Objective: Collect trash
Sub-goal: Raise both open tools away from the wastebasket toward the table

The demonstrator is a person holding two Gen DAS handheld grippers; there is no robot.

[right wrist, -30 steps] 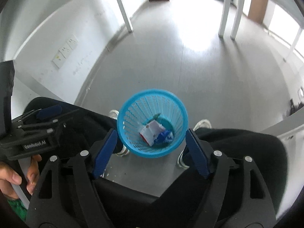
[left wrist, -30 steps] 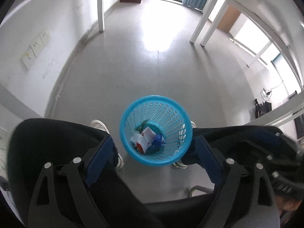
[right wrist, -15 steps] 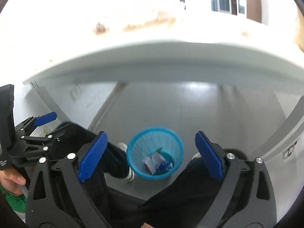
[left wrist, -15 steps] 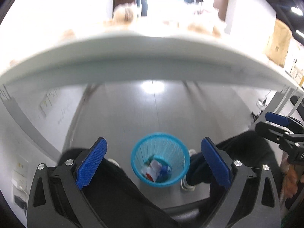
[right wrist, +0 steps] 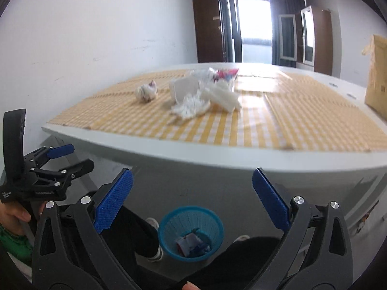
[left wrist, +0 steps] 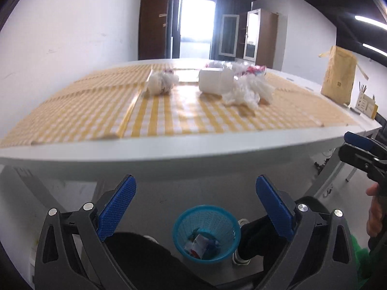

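Two pairs of tongs stand wide apart with nothing between their blue pads: the left tongs (left wrist: pixel 196 203) gape fully, and the right tongs (right wrist: pixel 192 194) are opening the last bit. Below them on the floor, between the person's dark-trousered legs (left wrist: pixel 135 249), sits a blue mesh wastebasket (left wrist: pixel 206 232) with crumpled wrappers (left wrist: pixel 199 242) at its bottom. Beyond, the white desk (left wrist: pixel 169 149) carries a yellow checked cloth (left wrist: pixel 169 111). On it lie a crumpled white wad (left wrist: pixel 160 83), a white box (left wrist: pixel 212 81) and a heap of clear plastic bags (left wrist: pixel 249 89) just beside it. Farther right stands a brown paper bag (left wrist: pixel 338 75).
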